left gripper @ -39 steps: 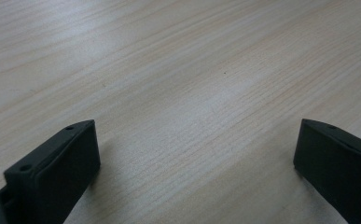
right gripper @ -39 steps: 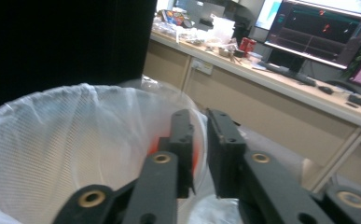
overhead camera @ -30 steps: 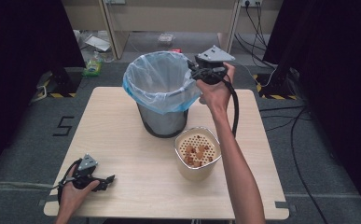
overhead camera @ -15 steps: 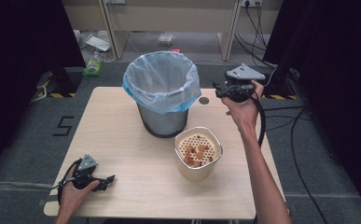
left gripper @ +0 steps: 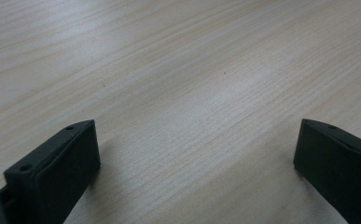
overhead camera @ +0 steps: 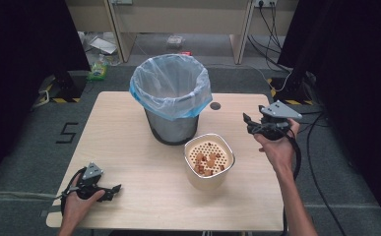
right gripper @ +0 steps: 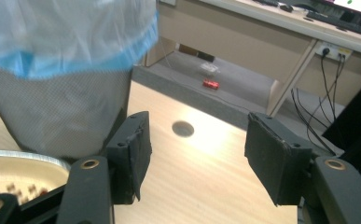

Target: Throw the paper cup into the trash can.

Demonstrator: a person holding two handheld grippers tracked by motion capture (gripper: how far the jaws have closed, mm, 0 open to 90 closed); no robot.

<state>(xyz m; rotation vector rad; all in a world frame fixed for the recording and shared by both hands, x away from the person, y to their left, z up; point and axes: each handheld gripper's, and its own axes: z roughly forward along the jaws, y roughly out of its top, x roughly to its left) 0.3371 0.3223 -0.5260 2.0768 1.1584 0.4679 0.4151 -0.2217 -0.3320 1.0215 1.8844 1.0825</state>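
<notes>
Grippers, right (overhead camera: 251, 124) (just opening) and left (overhead camera: 110, 189), gape empty; floor (overhead camera: 40, 142) reads "5" (overhead camera: 68, 132).

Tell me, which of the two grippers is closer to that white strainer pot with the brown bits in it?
The right. The right gripper hovers just beyond the pot's far right side, jaws open and empty. The left gripper rests at the table's near left corner, farther away.
</notes>
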